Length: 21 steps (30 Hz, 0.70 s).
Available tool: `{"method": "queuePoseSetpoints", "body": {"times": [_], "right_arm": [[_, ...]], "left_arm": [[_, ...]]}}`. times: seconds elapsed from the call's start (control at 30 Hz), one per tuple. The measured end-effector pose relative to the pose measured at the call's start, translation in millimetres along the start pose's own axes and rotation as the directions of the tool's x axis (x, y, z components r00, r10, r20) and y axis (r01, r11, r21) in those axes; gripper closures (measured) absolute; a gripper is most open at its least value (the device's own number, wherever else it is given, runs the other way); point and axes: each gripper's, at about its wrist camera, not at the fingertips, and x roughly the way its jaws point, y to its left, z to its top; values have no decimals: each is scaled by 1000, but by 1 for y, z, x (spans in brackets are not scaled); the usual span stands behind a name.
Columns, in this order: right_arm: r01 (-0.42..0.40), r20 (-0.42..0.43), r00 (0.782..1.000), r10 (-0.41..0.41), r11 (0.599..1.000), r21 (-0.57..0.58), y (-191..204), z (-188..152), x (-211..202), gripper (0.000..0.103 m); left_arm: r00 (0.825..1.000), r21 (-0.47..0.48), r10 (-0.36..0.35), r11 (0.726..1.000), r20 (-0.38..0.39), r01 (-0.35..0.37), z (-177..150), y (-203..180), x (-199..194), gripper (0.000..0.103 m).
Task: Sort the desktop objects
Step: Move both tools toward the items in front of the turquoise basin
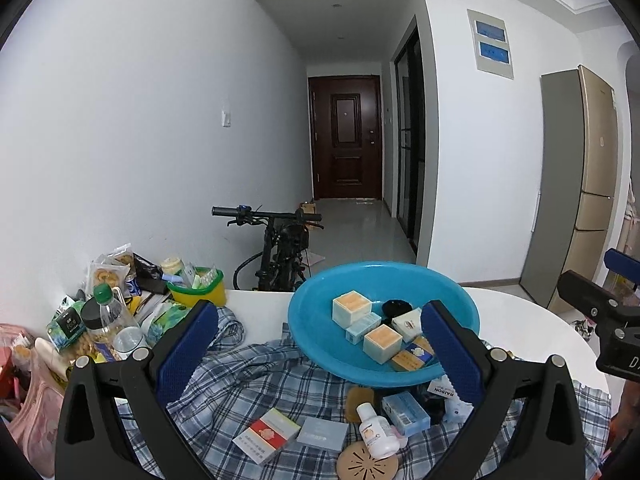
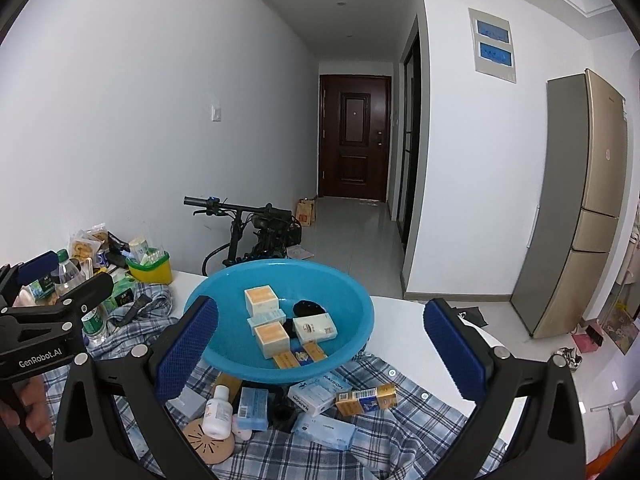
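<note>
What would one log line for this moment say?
left claw: open, empty | right claw: open, empty | blue basin: holds small boxes | white bottle: on checked cloth

My left gripper point(image 1: 320, 344) and right gripper point(image 2: 320, 344) look alike: matte black angular frames with triangular cut-outs, round silver screws at the joints, and jaws faced with blue dimpled pads. White lettering, "GenRobot.AI", runs along the black body of my left one.

Basin point(image 2: 360, 312) blocks centre; bare table point(image 2: 404, 312) right
</note>
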Motion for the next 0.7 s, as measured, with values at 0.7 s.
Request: {"method": "queuePoseSetpoints", "body": {"times": [0.7], "right_arm": [[-33, -221, 975, 33, 999, 4, -1, -40, 46, 1]], "left_arm": [[946, 50, -28, 998, -323, 47, -58, -20, 66, 0]]}}
